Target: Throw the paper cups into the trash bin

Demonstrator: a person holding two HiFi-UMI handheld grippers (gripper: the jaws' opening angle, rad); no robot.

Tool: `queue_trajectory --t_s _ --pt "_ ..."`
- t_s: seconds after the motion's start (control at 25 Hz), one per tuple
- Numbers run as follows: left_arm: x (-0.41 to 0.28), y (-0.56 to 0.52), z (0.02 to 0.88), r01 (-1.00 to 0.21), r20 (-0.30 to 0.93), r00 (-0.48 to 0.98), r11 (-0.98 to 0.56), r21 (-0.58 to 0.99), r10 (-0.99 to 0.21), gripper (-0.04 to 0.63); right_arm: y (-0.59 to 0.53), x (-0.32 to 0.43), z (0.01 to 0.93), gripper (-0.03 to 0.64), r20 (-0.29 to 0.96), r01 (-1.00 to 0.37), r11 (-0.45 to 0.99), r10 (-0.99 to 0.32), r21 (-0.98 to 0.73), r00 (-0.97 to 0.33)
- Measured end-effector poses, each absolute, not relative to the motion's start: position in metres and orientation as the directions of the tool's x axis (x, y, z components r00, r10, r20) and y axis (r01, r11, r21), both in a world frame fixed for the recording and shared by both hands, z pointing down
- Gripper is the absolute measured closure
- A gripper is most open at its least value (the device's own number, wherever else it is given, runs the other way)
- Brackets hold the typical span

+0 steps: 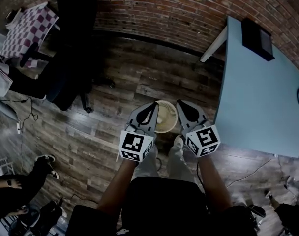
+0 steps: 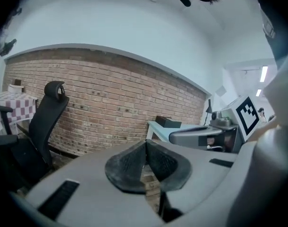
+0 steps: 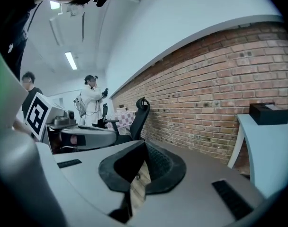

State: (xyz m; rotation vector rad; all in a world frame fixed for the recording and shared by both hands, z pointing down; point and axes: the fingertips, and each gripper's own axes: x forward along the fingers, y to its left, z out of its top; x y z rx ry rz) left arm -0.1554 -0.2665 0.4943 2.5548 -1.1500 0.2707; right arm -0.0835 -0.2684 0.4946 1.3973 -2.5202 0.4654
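Above the trash bin (image 1: 165, 116), the closed, empty jaws of the left gripper (image 1: 150, 111) and right gripper (image 1: 183, 110) should be opened before any further cup is approached.

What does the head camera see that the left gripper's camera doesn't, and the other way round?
Only the head view shows the round pale bin, likely the trash bin, between the left gripper and the right gripper, and the person's legs. Only the left gripper view shows that gripper's jaws close up, shut with nothing between them, and a ceiling light. Both show the brick wall, black chair, blue table and the black box on it.
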Motion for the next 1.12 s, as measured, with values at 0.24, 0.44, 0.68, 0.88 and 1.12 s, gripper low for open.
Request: queue_trajectory --t_s 0.24,0.44,0.68,0.88,1.12 --pt "-0.160 -0.269 0.444 -0.720 0.226 0.694 -0.666 0.196 -0.684 0.586 -0.266 -0.096 0.442 0.612 0.268 -0.855 0.496 -0.812 -0.149 -0.518" --pt "-0.172 -0.270 0.412 -0.720 0.175 0.694 -0.666 0.195 -0.698 0.586 -0.268 -0.109 0.402 0.612 0.204 -0.854 0.507 -0.829 -0.118 -0.521" --pt "-0.175 -0.265 0.388 -0.688 0.138 0.725 -0.704 0.177 -0.675 0.586 -0.267 -0.117 0.369 0.612 0.153 -0.868 0.491 -0.854 -0.081 -0.497" --pt "-0.182 -0.270 0.371 -0.671 0.108 0.741 -0.726 0.149 -0.663 0.586 -0.264 -0.131 0.354 0.612 0.129 -0.876 0.478 -0.866 -0.073 -0.483" --pt "-0.187 -0.272 0.361 -0.654 0.088 0.756 -0.748 0.112 -0.649 0.586 -0.262 -0.142 0.341 0.612 0.101 -0.880 0.471 -0.874 -0.057 -0.475"
